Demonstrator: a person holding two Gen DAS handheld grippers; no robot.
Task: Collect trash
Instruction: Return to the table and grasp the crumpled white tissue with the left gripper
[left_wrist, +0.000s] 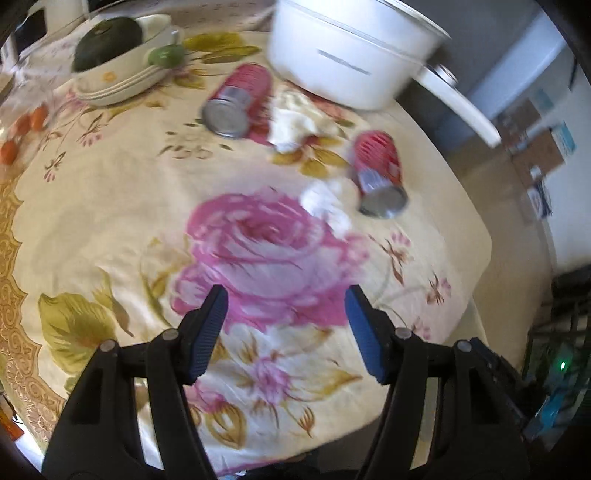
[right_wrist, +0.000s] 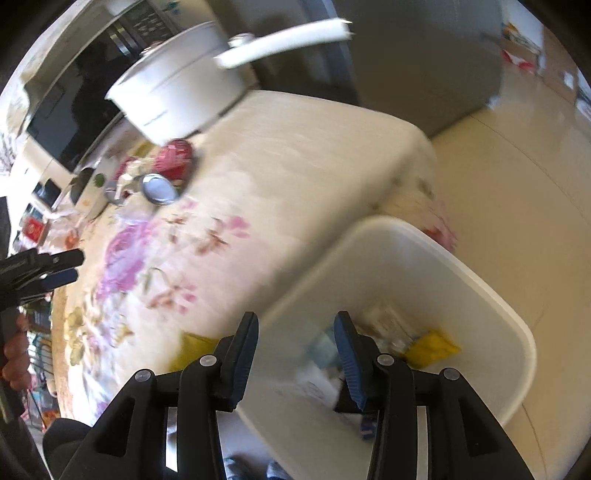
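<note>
The right gripper (right_wrist: 295, 332) hangs part-open and empty over the white plastic bin (right_wrist: 461, 273); the left gripper (left_wrist: 286, 299), wide and empty, hovers above the floral-clothed table (left_wrist: 110, 221).

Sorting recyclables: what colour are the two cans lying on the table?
Red with silver ends; clearest in the left wrist view.

2 red cans (left_wrist: 236, 101) (left_wrist: 380, 173) on their sides beside crumpled white tissues (left_wrist: 295, 122).
</note>
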